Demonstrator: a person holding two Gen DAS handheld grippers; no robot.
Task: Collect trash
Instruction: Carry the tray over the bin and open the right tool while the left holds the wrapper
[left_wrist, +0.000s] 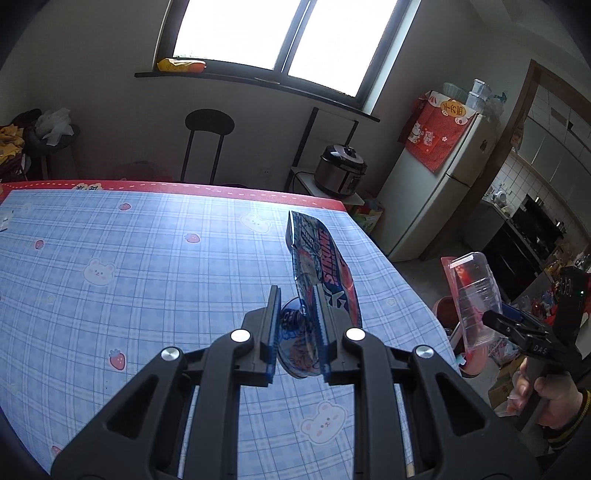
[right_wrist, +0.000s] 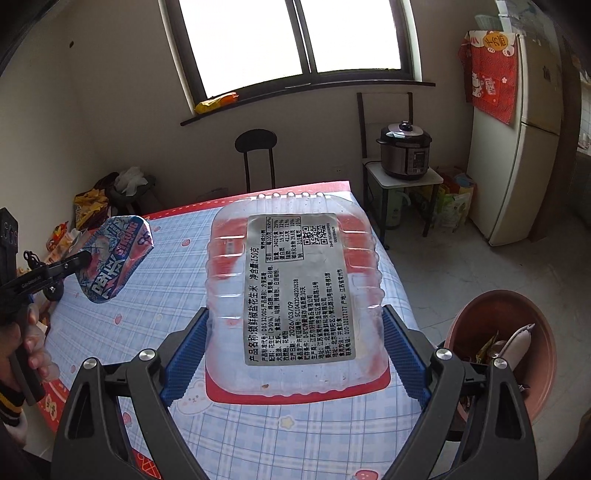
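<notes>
Clearly, left hand-held gripper (left_wrist: 297, 332) pinching "STRONG" wrapper (left_wrist: 325, 269), right hand-held gripper (right_wrist: 295, 350) clasping 150克 tray (right_wrist: 295, 280)

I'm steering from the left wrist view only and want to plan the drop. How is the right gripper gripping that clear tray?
Observer: The right gripper has its blue pads pressed on opposite sides of the clear tray, with the silver label facing the camera.
Operator: Where's the bin?
Observer: The brown bin stands on the floor to the right of the table, beside that gripper.
Operator: Empty?
Observer: No, a sausage-shaped wrapper and other scraps lie inside.
</notes>
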